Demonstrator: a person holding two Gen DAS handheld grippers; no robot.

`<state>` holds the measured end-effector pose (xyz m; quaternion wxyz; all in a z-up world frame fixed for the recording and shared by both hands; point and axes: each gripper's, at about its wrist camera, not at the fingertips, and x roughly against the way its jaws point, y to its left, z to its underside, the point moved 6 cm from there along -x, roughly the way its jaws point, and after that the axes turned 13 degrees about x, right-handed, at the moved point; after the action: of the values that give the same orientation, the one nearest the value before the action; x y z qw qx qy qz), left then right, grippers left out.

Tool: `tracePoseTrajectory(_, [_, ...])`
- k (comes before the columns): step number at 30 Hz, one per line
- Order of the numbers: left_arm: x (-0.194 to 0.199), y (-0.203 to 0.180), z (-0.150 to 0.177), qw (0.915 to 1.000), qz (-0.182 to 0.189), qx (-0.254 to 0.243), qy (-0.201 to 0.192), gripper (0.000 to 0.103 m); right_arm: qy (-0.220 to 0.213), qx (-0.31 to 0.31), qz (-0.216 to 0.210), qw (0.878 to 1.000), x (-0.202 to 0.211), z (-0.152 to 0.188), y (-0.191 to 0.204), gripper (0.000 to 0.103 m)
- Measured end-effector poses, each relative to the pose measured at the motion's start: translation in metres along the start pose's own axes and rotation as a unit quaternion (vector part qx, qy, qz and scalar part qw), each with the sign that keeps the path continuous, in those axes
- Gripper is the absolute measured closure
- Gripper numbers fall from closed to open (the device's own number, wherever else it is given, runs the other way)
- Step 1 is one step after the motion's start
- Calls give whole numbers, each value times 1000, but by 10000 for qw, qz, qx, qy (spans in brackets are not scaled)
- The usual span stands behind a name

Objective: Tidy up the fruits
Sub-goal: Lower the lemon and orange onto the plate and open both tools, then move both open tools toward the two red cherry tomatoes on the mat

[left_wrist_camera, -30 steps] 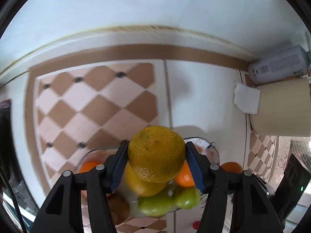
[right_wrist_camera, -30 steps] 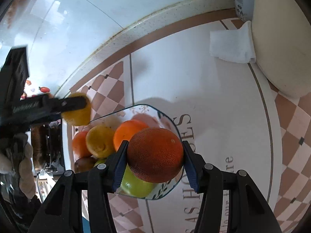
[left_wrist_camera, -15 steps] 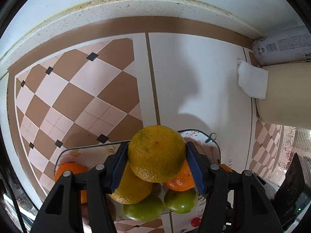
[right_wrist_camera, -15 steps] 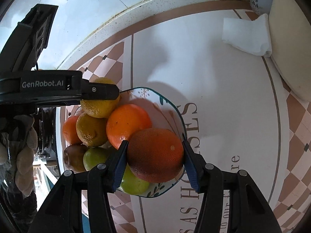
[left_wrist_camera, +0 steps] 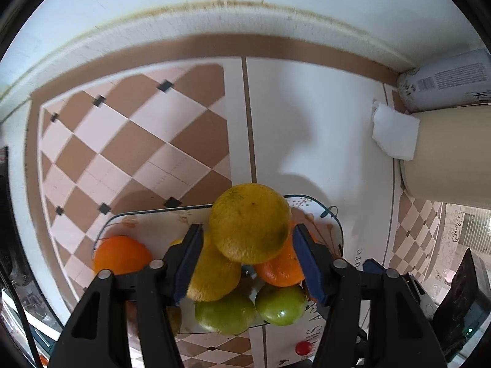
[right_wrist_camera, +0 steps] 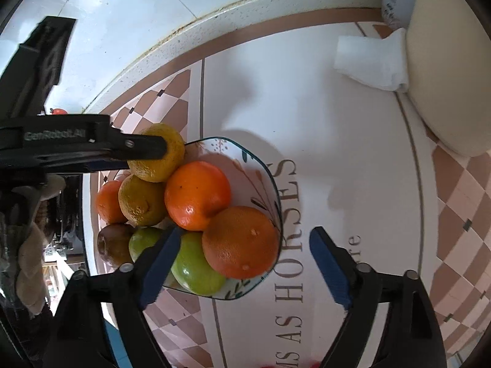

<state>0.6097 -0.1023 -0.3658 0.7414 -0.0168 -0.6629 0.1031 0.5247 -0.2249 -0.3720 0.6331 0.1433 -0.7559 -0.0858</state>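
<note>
Yellow-green citrus sits between left gripper jaws.

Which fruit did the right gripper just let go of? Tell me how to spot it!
Find the glass bowl full of fruit on the tiled counter. At its rim nearest the open right gripper sits a dark orange. It is redder than the orange beside it and rests on a green apple.

Left gripper: jaws spread a little, blue pads standing off on either side, nothing clamped.
Right gripper: jaws wide apart, pads free, tilted downward.
</note>
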Motion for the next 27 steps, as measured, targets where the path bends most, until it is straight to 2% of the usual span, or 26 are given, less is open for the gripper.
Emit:
tracePoseTrajectory(1, [5,2,1,10000,-4,-3,-80,27,-15,35,112,9999,4,2,1,14])
tracePoseTrajectory(2, [12,5,4,9998,10,-2,-188,23,-31,73,214,9997,7,4,3,13])
tracePoseTrajectory(4, [24,11,10,9993,3,19,-385,20,-67,179,418,9989,16,8,6,9])
tracePoseTrajectory(7, [42,25,26,9975,-28,103,-704,19,-126,349,711,9968,31,17,14,9])
tracePoseTrajectory(9, [53,38,40,9951,-90,162,-971,15,-184,441,858,9952,40,23,20,9])
tracePoseTrajectory(12, [67,59,67,9884,-408,213,-1447,14,-302,532,1014,9930,53,34,31,9])
tracePoseTrajectory(18, [84,92,115,9791,-630,292,-1912,14,-505,598,1174,9900,77,55,50,9])
tracePoseTrajectory(27, [108,115,171,9703,-541,414,-2321,14,-851,767,1317,9847,117,85,82,9])
